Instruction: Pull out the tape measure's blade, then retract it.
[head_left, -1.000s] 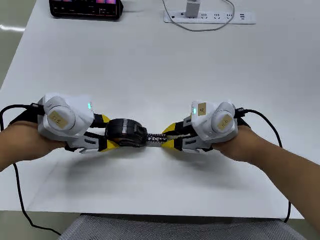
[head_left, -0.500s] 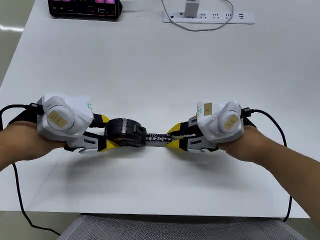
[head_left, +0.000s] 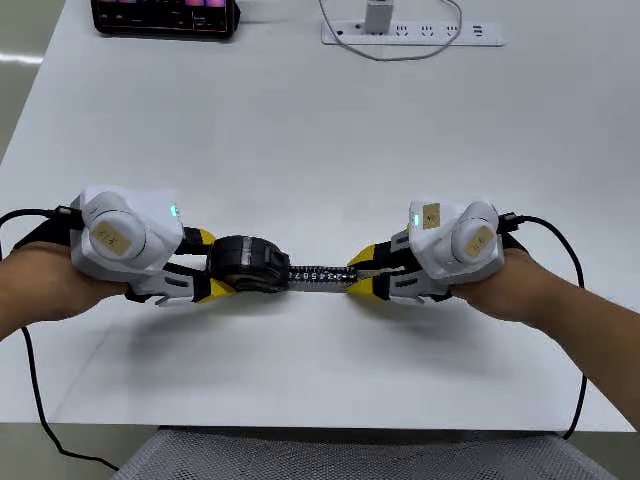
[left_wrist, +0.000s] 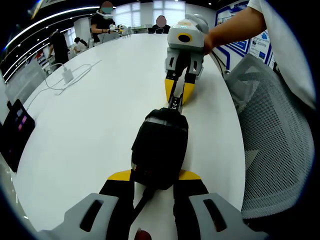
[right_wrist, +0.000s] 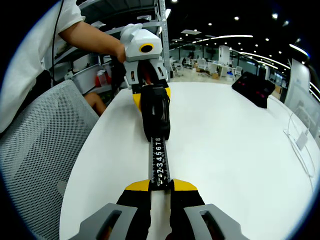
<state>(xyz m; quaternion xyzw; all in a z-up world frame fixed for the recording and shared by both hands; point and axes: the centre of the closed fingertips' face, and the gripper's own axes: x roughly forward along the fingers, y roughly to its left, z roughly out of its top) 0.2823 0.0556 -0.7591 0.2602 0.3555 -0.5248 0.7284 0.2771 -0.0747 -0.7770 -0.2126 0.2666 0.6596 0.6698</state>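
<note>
Numerals 2 to 8 read along the thin black blade (right_wrist: 159, 160), stretched between your grippers near the white table's (head_left: 300, 140) front edge. Your left gripper (head_left: 212, 265) is clamped on the black tape measure case (head_left: 248, 265). Your right gripper (head_left: 360, 273) pinches the blade's end. The tan stickers (head_left: 110, 236) on both grippers are too small to read.

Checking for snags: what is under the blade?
Between tape measure and right gripper, the blade spans bare white table; its tip is covered by that gripper, and the strip directly beneath it is hidden.
</note>
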